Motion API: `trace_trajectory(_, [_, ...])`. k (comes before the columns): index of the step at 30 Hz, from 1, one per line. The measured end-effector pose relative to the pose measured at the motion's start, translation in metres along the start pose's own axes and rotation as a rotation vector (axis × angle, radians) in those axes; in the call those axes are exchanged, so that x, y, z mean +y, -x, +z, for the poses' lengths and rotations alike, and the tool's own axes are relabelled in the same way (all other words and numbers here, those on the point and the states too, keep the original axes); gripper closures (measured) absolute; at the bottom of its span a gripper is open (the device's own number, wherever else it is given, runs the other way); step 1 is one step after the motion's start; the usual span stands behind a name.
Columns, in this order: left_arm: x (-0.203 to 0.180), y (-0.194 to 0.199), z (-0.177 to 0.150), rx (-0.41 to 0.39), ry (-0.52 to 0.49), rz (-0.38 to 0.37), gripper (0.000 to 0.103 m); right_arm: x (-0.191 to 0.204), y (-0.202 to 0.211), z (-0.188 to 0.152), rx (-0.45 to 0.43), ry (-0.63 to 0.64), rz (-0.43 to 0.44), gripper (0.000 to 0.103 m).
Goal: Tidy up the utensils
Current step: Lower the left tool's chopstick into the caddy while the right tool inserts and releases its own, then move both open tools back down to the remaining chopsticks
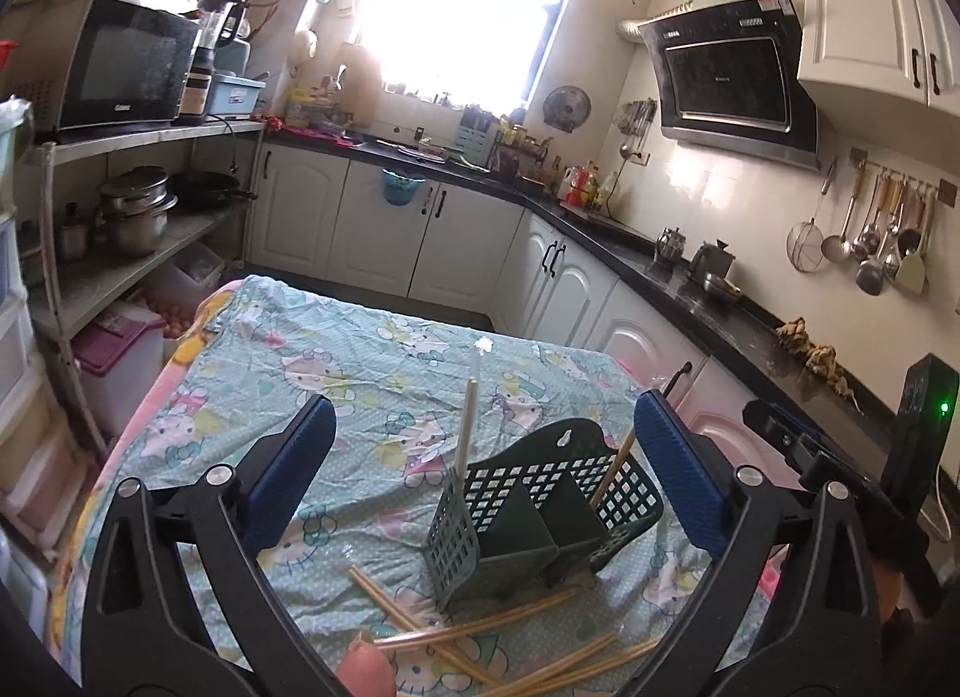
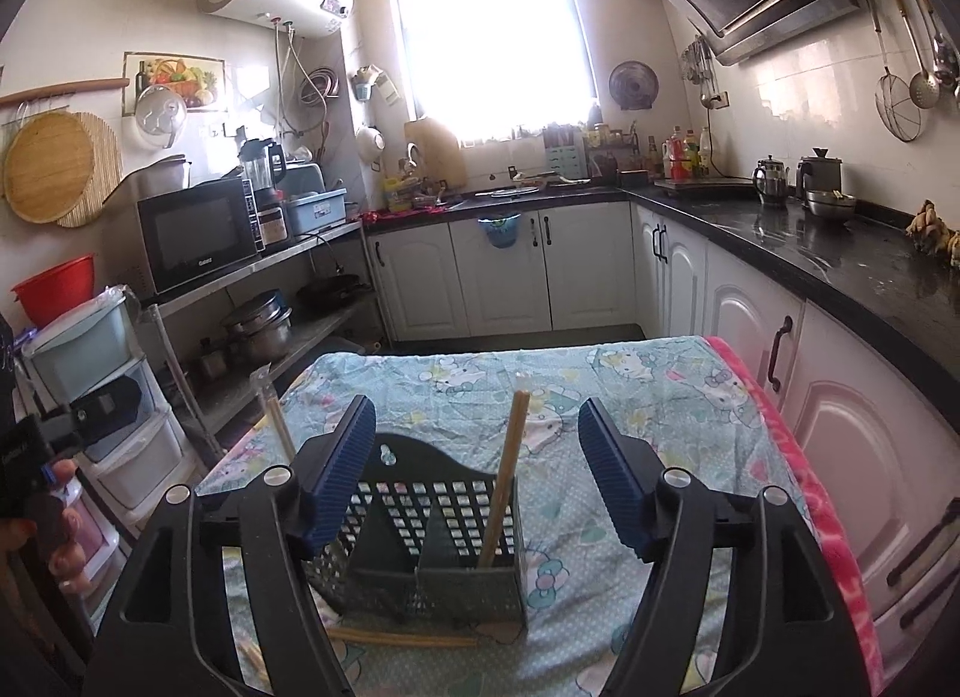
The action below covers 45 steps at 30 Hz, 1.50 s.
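A dark green perforated utensil holder (image 1: pixel 540 511) (image 2: pixel 432 523) stands on a table under a cartoon-print cloth (image 1: pixel 372 373) (image 2: pixel 630 397). One chopstick (image 1: pixel 468 427) in a clear sleeve stands upright in its left compartment. Another chopstick (image 1: pixel 618 463) (image 2: pixel 507 481) leans in the right compartment. Several loose chopsticks (image 1: pixel 480 631) (image 2: pixel 402 637) lie on the cloth in front of the holder. My left gripper (image 1: pixel 483 412) is open, its blue pads wide on either side of the holder and nothing pressed between them. My right gripper (image 2: pixel 477 409) is open too, just before the holder and empty.
A black countertop (image 1: pixel 720 301) (image 2: pixel 840 259) over white cabinets runs along the right and the back. Shelves with a microwave (image 1: pixel 120 61) and pots (image 1: pixel 135 211) stand to the left, with plastic drawers (image 2: pixel 120 439) beside them. A hand (image 2: pixel 36 517) holds the other gripper at the left edge.
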<state>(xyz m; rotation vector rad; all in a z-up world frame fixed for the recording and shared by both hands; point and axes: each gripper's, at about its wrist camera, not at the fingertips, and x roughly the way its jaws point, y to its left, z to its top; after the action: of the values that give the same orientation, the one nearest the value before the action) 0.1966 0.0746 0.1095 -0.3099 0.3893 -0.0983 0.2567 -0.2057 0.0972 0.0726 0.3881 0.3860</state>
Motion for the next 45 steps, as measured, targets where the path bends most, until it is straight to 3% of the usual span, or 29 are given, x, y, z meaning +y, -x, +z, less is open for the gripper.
trace_trajectory(20, [0.010, 0.021, -0.038, 0.055, 0.029, 0.004, 0.011, 0.018, 0.035, -0.039, 0.066, 0.046, 0.051, 0.032])
trace_trajectory(33, [0.035, 0.006, -0.071, 0.170, 0.062, 0.060, 0.011, 0.049, 0.026, -0.079, 0.166, 0.151, 0.107, 0.032])
trace_trajectory(38, [0.051, -0.005, -0.086, 0.247, 0.120, 0.063, 0.011, 0.052, 0.019, -0.099, 0.227, 0.159, 0.108, 0.032])
trace_trajectory(45, [0.065, -0.023, -0.112, 0.356, 0.169, 0.042, 0.024, 0.032, 0.006, -0.126, 0.324, 0.110, 0.053, 0.033])
